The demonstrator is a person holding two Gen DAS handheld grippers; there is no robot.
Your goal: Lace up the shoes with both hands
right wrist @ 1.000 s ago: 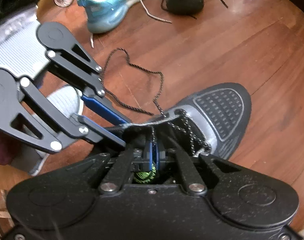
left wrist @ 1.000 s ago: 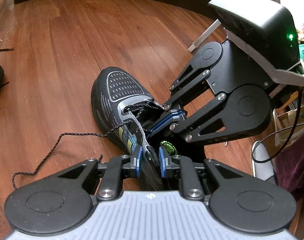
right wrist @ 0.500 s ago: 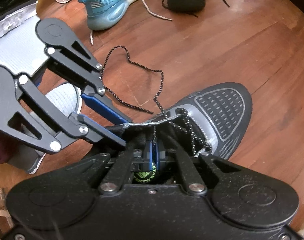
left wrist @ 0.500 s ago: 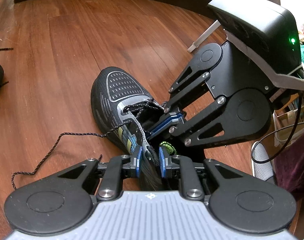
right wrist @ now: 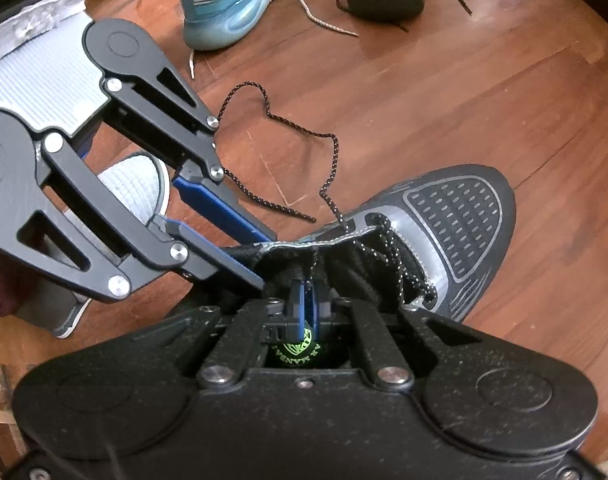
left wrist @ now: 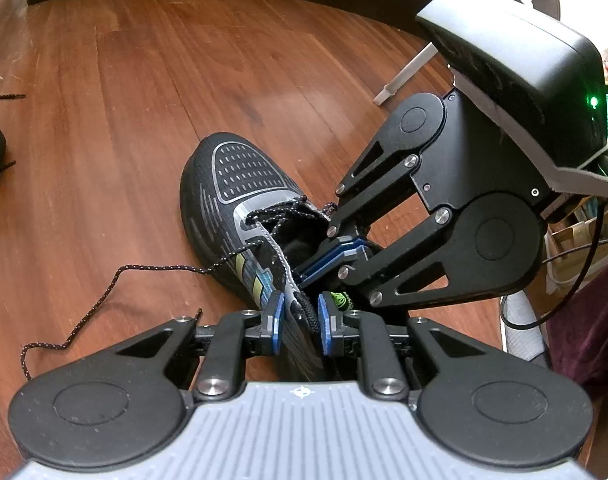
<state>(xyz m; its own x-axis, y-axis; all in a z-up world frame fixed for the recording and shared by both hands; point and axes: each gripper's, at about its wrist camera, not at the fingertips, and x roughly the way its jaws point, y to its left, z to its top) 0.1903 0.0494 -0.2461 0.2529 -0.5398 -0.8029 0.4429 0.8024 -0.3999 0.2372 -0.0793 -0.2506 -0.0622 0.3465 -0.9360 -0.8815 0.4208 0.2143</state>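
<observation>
Black shoe [left wrist: 240, 200] flat on wood floor [left wrist: 144, 100]. Left gripper [left wrist: 300, 322] clamped on collar edge, right gripper [right wrist: 304, 300] pinched shut on lace [right wrist: 399, 264] inside. Best to hold collar steady, pull slack gently.

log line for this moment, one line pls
left gripper: shut on shoe collar | right gripper: shut on lace | loose lace end: on floor
</observation>
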